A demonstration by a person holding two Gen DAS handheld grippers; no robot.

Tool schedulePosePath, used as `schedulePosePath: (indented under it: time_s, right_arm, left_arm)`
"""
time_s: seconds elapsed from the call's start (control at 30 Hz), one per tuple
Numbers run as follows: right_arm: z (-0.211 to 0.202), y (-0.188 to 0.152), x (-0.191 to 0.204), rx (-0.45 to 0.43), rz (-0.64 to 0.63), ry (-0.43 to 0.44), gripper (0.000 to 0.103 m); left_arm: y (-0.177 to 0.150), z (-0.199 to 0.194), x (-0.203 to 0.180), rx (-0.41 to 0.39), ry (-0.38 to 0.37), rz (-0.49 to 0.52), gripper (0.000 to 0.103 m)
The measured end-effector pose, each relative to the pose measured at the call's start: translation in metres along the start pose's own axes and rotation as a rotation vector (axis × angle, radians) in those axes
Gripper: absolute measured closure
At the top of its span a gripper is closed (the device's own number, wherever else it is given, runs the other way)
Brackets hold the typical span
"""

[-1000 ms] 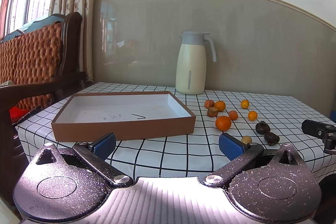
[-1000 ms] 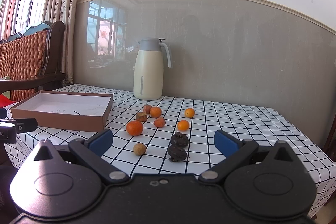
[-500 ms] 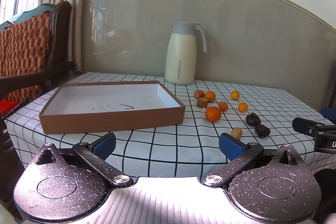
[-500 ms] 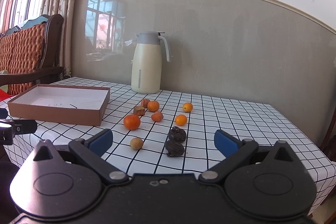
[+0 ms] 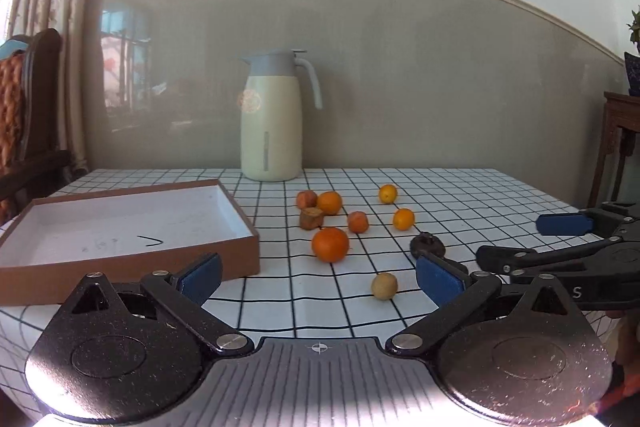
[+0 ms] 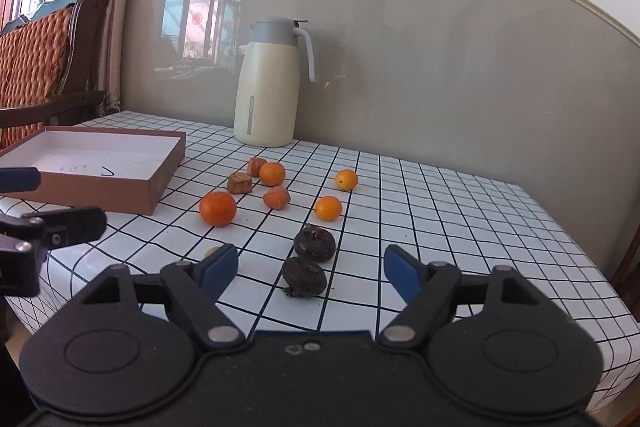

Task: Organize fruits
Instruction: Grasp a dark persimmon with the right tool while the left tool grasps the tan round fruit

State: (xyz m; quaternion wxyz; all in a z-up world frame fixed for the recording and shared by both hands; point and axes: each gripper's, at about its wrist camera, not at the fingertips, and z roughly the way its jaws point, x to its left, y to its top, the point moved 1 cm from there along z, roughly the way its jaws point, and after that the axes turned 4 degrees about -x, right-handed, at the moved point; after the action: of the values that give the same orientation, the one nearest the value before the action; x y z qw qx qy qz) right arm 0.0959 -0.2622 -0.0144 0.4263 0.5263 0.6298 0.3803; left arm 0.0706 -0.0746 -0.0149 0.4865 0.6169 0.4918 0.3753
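Several small fruits lie loose on the checked tablecloth: a large orange (image 5: pixel 330 244) (image 6: pixel 218 208), smaller orange and yellow ones (image 5: pixel 403 219) (image 6: pixel 328 207), a pale round one (image 5: pixel 384 285), and two dark wrinkled fruits (image 6: pixel 314 245) (image 6: pixel 304 275). An empty brown box with a white inside (image 5: pixel 120 227) (image 6: pixel 100 163) stands to their left. My left gripper (image 5: pixel 316 277) is open and empty, near the pale fruit. My right gripper (image 6: pixel 312 271) is open and empty, its jaws either side of the nearer dark fruit.
A cream thermos jug (image 5: pixel 272 119) (image 6: pixel 270 83) stands at the back by the wall. A wooden chair with an orange cushion (image 6: pixel 44 59) is at the left. The table's right edge (image 6: pixel 592 267) drops off close by. A dark wooden stand (image 5: pixel 620 139) is at far right.
Both grippers have moved forward toward the fruits, which now look larger. The left gripper has also swung right, so the box sits further left. Both stay open.
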Motion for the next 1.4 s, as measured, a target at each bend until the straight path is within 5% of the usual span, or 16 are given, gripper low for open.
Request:
schedulePosePath:
  time_s: [0.07, 0.17, 0.43, 0.67, 0.9, 1.4]
  right_arm:
    - [0.01, -0.003, -0.001, 0.022, -0.001, 0.009, 0.037]
    - [0.026, -0.008, -0.005, 0.048, -0.003, 0.009, 0.039]
    - [0.065, -0.02, -0.018, 0.14, 0.034, 0.053, 0.061]
    - [0.082, -0.018, -0.018, 0.151, 0.035, 0.077, 0.069]
    - [0.097, -0.016, -0.02, 0.18, 0.067, 0.079, 0.071]
    - [0.075, -0.004, -0.018, 0.107, 0.076, 0.062, 0.071]
  left_arm:
    - [-0.004, 0.015, -0.009, 0.014, -0.023, 0.007, 0.001]
    - [-0.012, 0.036, -0.023, 0.059, -0.054, 0.024, 0.028]
    - [-0.027, 0.075, -0.034, 0.123, -0.078, 0.008, 0.033]
    - [-0.034, 0.103, -0.033, 0.169, -0.057, -0.034, 0.044]
    - [-0.033, 0.115, -0.042, 0.169, -0.071, -0.002, 0.073]
    - [-0.015, 0.082, -0.023, 0.1, -0.083, -0.006, 0.074]
